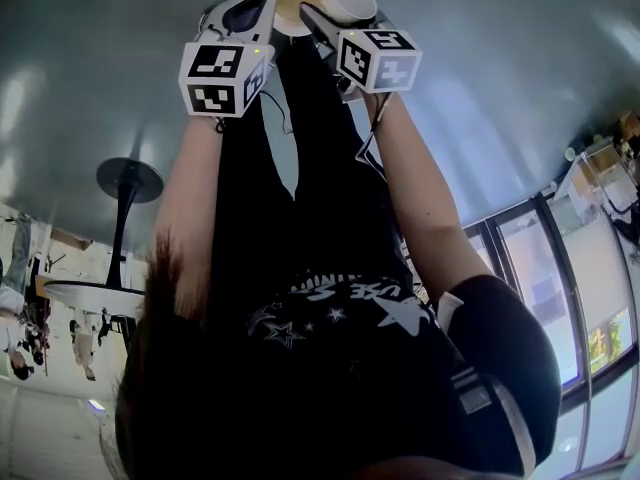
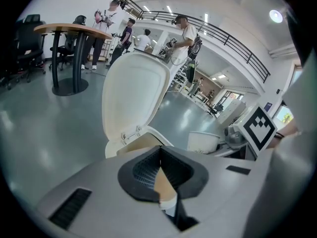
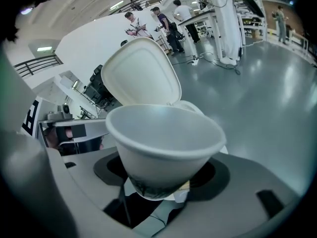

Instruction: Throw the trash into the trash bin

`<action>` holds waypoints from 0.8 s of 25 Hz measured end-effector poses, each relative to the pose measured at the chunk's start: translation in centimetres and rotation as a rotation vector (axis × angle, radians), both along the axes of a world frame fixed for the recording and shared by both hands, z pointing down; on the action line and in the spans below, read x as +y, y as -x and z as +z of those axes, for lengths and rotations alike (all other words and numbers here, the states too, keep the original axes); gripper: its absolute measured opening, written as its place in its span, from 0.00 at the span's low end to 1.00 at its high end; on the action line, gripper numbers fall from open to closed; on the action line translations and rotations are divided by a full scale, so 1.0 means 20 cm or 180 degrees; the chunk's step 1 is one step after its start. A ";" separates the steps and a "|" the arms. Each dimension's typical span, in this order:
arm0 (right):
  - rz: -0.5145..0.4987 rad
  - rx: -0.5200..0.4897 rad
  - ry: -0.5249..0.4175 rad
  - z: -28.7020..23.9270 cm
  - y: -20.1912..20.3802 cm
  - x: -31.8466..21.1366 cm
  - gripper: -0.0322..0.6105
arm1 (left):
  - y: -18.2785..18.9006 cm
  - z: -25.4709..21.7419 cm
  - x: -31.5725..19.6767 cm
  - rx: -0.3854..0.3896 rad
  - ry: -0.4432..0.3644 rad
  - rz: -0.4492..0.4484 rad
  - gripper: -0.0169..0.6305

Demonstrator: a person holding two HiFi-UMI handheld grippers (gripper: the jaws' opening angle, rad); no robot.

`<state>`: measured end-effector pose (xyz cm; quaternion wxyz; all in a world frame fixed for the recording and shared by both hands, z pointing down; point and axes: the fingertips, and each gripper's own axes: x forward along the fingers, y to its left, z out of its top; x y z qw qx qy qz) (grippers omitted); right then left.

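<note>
1. Grey, glossy floor (image 1: 500,88) spreads through the hall around us. A round wooden-topped table (image 2: 64,29) and several people (image 2: 185,36) stand well behind.
2. We see the white trash bin (image 2: 113,148) straight ahead of both grippers. Its lid (image 2: 132,90) is raised upright and its tan inside is showing.
3. Our left gripper (image 2: 159,162) has its jaws pressed together on a thin tan scrap of card (image 2: 164,186), pinched edge-on between the dark pads just short of the bin.
4. Our right gripper (image 3: 163,176) clamps a white paper cup (image 3: 163,143) by its lower part, where we see some dark print. The cup's wide open mouth sits in front of the bin's lid and hides most of the bin in the right gripper view.
5. From the head view, our two arms (image 1: 420,198) reach out side by side, and the marker cubes (image 1: 225,76) sit near each other. The paper cup shows at the right gripper's tip, close to the top edge.
</note>
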<state>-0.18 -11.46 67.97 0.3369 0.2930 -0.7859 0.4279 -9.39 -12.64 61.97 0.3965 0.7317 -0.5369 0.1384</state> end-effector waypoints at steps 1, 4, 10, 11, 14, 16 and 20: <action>-0.0005 0.0023 0.0022 0.02 -0.01 0.00 0.55 | 0.00 0.02 0.00 0.0006 0.0014 -0.0006 0.04; -0.0020 0.0054 0.0083 0.06 -0.01 0.01 0.55 | -0.01 0.06 0.00 0.0006 0.0048 -0.0014 0.04; -0.0122 0.0125 0.0161 0.12 0.01 0.05 0.55 | -0.02 0.09 0.01 0.0015 0.0095 -0.0030 0.04; -0.0122 0.0119 0.0176 0.12 0.02 0.05 0.55 | -0.02 0.09 0.01 0.0017 0.0100 -0.0029 0.04; -0.0191 0.0076 0.0240 0.13 0.04 0.06 0.55 | -0.03 0.10 0.01 0.0031 0.0119 -0.0020 0.04; -0.0234 0.0049 0.0284 0.14 0.05 0.06 0.55 | -0.03 0.11 0.02 0.0026 0.0135 -0.0012 0.04; -0.0209 0.0064 0.0308 0.14 0.05 0.04 0.55 | -0.02 0.11 0.02 0.0014 0.0161 -0.0025 0.04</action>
